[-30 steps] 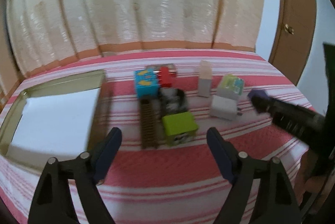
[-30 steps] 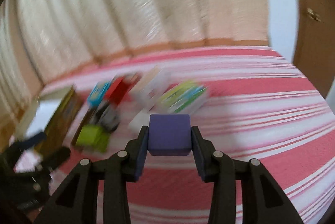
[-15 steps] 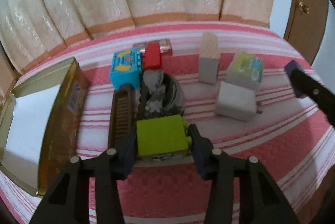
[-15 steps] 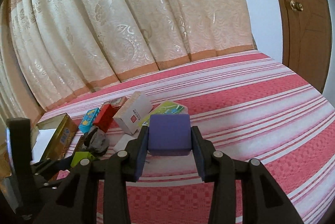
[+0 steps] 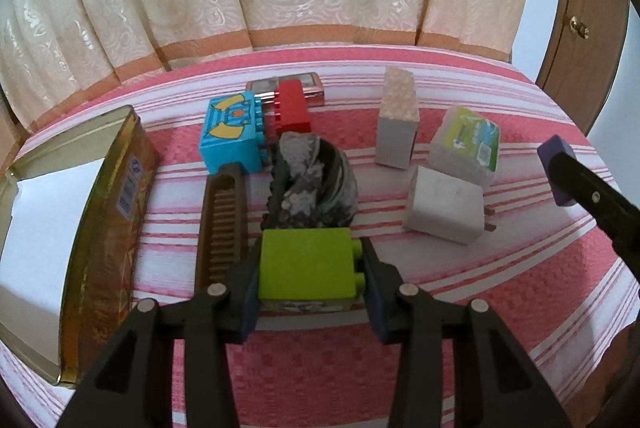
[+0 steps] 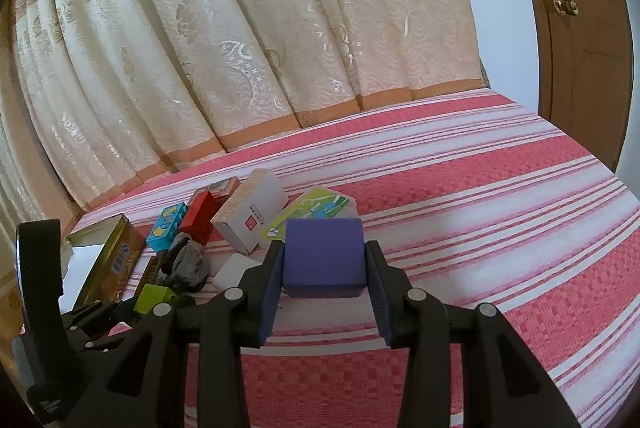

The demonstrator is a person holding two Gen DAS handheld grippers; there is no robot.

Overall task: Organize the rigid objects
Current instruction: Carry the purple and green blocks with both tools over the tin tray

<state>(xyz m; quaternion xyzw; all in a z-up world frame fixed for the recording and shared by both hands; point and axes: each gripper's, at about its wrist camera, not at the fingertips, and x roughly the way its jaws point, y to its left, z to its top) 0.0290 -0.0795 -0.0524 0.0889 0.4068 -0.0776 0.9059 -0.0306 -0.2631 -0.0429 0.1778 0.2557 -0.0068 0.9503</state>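
Note:
My left gripper (image 5: 310, 270) is shut on a lime green toy brick (image 5: 306, 264) that sits low over the striped bedspread. My right gripper (image 6: 324, 260) is shut on a purple cube (image 6: 323, 258) and holds it above the bed; the cube also shows at the right of the left wrist view (image 5: 554, 158). An open gold tin (image 5: 108, 228) lies at the left. Behind the green brick are a brown comb (image 5: 222, 224), a grey rock (image 5: 312, 180), a blue brick (image 5: 232, 132) and a red brick (image 5: 292, 108).
A white charger plug (image 5: 442, 204), a green-labelled box (image 5: 466, 144), an upright white box (image 5: 396, 120) and a flat pink tin (image 5: 310, 82) lie on the red and white bedspread (image 6: 480, 228). Curtains hang behind. A wooden door (image 6: 580, 28) stands at the right.
My left gripper moved forward and closed on the lime green brick. My right gripper kept hold of the purple cube and steadied over the bed.

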